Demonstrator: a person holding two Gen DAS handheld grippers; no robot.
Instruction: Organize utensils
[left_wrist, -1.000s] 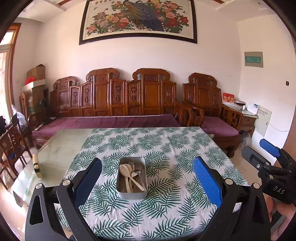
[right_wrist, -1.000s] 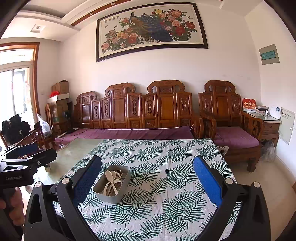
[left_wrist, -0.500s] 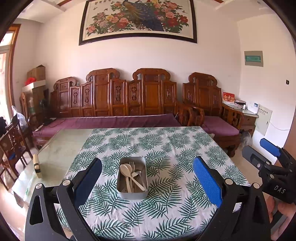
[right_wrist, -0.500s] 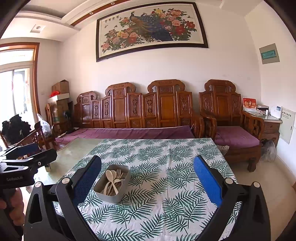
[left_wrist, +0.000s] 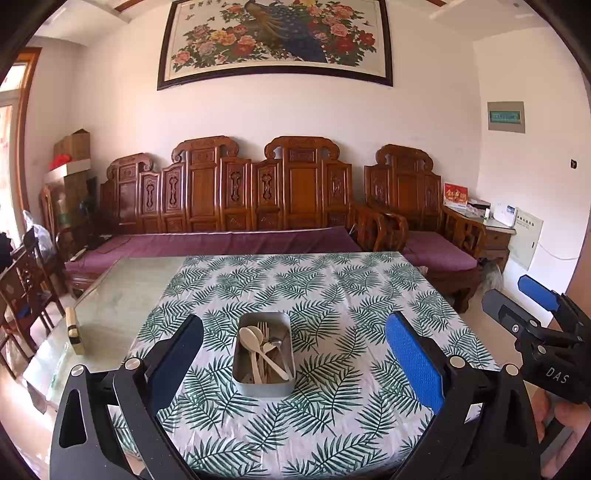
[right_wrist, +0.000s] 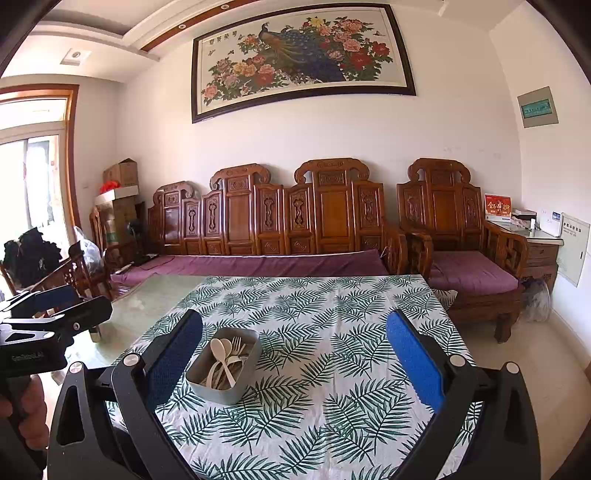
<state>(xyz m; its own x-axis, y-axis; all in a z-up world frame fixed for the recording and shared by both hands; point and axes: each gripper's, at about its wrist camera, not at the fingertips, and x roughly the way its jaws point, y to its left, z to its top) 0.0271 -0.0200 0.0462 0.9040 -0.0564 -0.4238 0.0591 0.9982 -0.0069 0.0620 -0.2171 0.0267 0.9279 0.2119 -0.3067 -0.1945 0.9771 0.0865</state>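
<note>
At the far left of the counter (left_wrist: 110, 306), on its bare glass part, a small yellowish block (left_wrist: 74, 330) stands near the edge. The left claw (left_wrist: 293, 363) hangs above the near edge of the counter with its jaws spread wide and nothing between them; its dark left pad sits just left of the grey tin and its blue right pad well to the right. The palm-leaf tablecloth (left_wrist: 332, 295) covers most of the counter. The grey tin (left_wrist: 264, 386) rests on the cloth near the front, straight ahead of the left claw, and holds the utensils: a cream spoon (left_wrist: 251, 338) lying over a fork (left_wrist: 263, 328) and other pieces that cannot be told apart. In the right wrist view the same tin (right_wrist: 225, 391) lies left of centre, just beside the left pad of the right claw (right_wrist: 293, 363), which is also wide apart and empty. Behind the counter a carved wooden sofa (right_wrist: 295, 221) with purple cushions runs along the wall.
</note>
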